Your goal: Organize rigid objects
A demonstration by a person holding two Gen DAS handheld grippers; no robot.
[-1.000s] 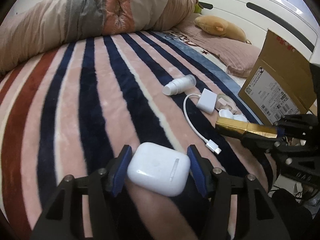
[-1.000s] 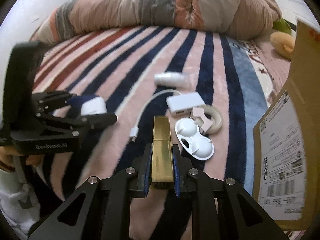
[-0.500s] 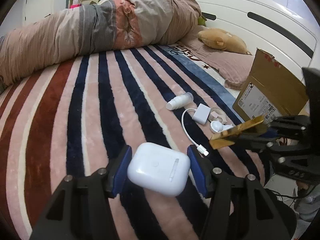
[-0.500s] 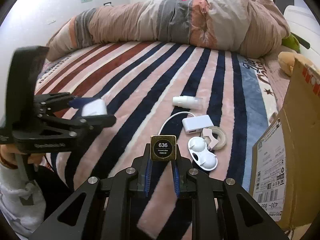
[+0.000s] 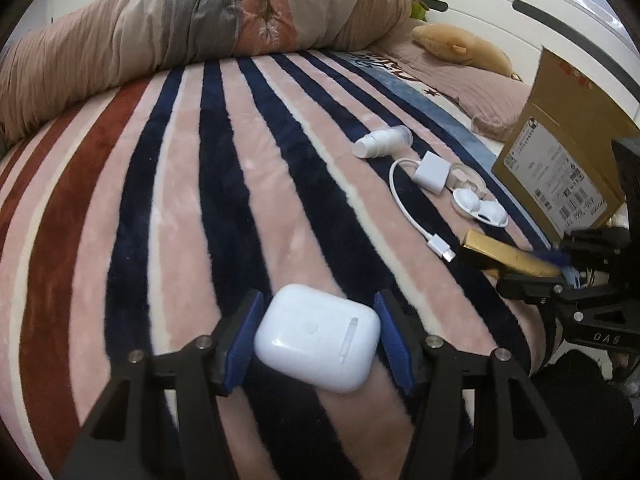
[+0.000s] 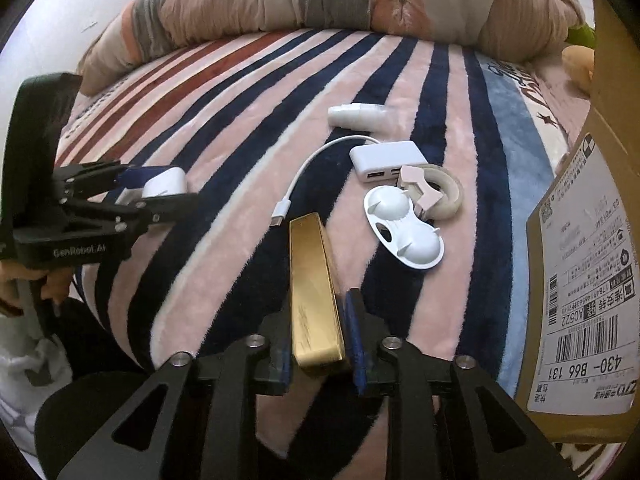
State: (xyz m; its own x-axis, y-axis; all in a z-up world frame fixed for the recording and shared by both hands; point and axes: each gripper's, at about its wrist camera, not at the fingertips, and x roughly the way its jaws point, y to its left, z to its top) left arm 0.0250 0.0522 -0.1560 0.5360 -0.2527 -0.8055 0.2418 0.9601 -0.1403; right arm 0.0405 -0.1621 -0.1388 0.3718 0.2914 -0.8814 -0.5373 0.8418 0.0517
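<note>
A bed [image 5: 168, 184] under a plush striped blanket, a cardboard box [image 6: 580, 280] labelled "430- B66 131" at its right edge. My left hand-held gripper [image 5: 318, 338], marked "GenRobot.AI", clamps a smooth white earbud case [image 5: 318, 336]. My right hand-held gripper [image 6: 318, 336] is opening around a glossy gold bar-shaped box [image 6: 314, 288] lying near the white adapter [image 6: 386, 158]
</note>
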